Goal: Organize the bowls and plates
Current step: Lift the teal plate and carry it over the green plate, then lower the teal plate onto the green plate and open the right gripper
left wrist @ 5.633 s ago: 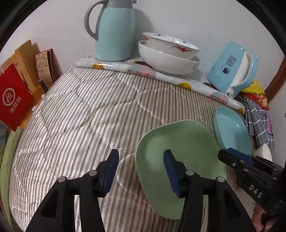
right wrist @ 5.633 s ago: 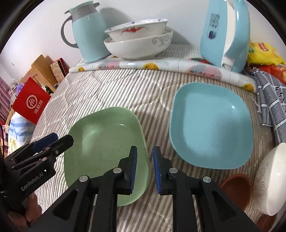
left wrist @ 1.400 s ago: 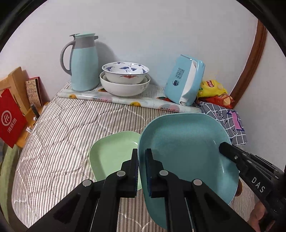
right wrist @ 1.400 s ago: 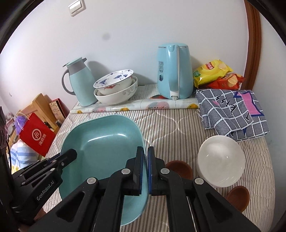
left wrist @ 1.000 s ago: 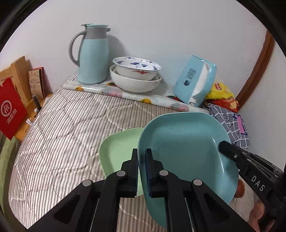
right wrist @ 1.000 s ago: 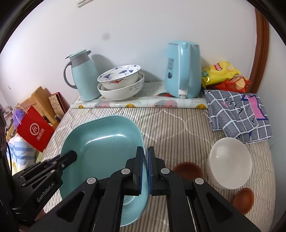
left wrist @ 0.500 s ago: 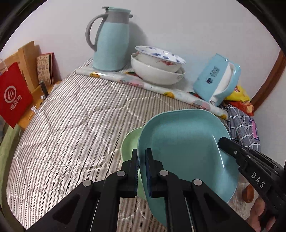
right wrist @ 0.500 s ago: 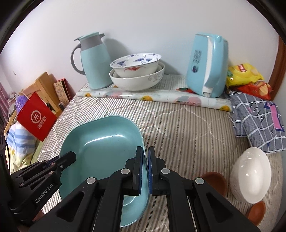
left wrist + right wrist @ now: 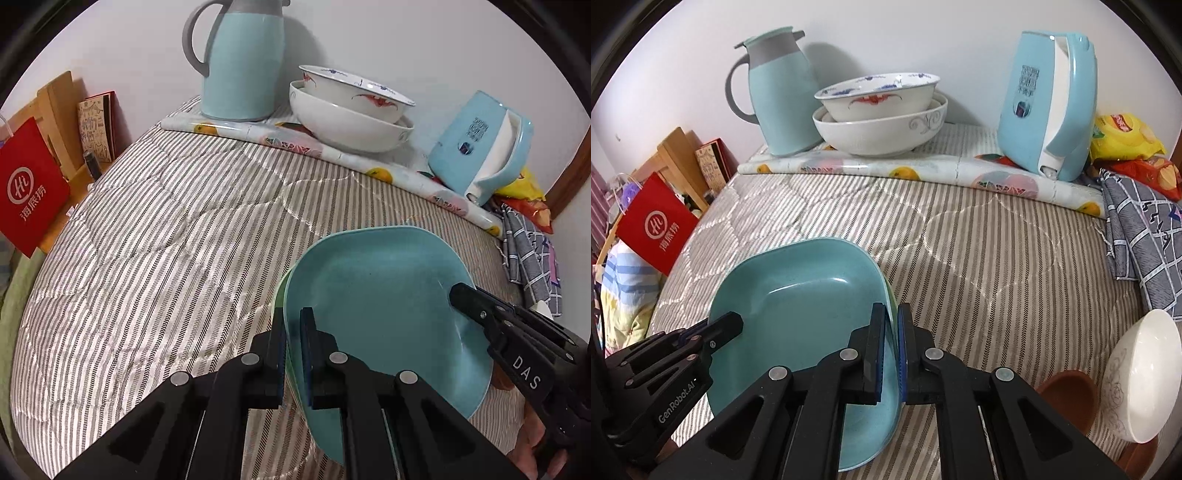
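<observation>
Grippers both clamp my blue plate: left gripper pinches its left rim, right gripper its right rim. I hold it right over the green plate, on the striped quilt, stacked bowls well behind

We see our left gripper clamped on the near-left rim of the blue plate, one finger inside the rim and one outside, while our right gripper grips the plate's right rim. The blue plate sits over the green plate, of which only a thin sliver shows along its left edge, on the striped quilt toward the near right corner. Along the far edge lies a fruit-print mat carrying a teal jug, two stacked white bowls and a blue kettle, the kettle nearest the right edge.
</observation>
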### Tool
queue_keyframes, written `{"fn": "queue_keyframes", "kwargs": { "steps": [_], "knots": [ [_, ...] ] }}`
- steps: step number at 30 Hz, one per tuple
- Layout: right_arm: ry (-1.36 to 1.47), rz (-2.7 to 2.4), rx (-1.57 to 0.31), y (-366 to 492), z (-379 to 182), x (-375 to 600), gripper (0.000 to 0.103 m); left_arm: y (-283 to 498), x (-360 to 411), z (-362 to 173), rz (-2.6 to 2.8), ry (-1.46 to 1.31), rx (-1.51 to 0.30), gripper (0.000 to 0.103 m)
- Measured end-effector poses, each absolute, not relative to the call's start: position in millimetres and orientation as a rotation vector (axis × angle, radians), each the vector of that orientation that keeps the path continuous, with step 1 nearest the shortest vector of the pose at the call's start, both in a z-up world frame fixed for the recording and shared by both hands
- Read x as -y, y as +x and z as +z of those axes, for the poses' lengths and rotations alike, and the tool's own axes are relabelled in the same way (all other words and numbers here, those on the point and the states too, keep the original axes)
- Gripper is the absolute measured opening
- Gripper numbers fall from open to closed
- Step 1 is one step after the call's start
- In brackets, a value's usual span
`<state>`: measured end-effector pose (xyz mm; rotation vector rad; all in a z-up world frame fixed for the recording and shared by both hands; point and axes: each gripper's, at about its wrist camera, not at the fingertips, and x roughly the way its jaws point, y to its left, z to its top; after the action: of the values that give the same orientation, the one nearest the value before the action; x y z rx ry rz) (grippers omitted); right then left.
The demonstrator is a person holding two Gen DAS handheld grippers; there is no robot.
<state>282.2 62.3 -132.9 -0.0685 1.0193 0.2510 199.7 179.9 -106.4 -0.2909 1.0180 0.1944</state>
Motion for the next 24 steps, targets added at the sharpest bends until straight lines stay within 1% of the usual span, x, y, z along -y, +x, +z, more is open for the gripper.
{"fn": "queue_keyframes", "kwargs": {
  "steps": [10,11,15,17,19,20,21,24],
  "knots": [
    [-0.105,0.234,-1.042,293,-149,-63,0.009,206,-179,-117,0.183,-0.277,-1.037,0.008],
    [-0.110,0.236,-1.042,293,-149,-64,0.009,205,-179,-116,0.178,-0.277,-1.034,0.009],
    [-0.134,0.244,-1.049,293,-151,-65,0.010,206,-176,-112,0.144,-0.291,-1.039,0.022],
    [-0.127,0.244,-1.058,293,-152,-64,0.012,205,-172,-110,0.142,-0.270,-1.041,0.025],
    [-0.121,0.244,-1.055,290,-150,-63,0.020,203,-169,-107,0.147,-0.255,-1.034,0.035],
    [-0.125,0.240,-1.050,288,-148,-62,0.022,201,-167,-105,0.151,-0.247,-1.028,0.044],
    [-0.130,0.235,-1.045,286,-146,-62,0.026,200,-167,-103,0.152,-0.247,-1.021,0.047],
    [-0.130,0.228,-1.028,279,-138,-59,0.027,196,-167,-97,0.150,-0.255,-1.013,0.048]
  ]
}}
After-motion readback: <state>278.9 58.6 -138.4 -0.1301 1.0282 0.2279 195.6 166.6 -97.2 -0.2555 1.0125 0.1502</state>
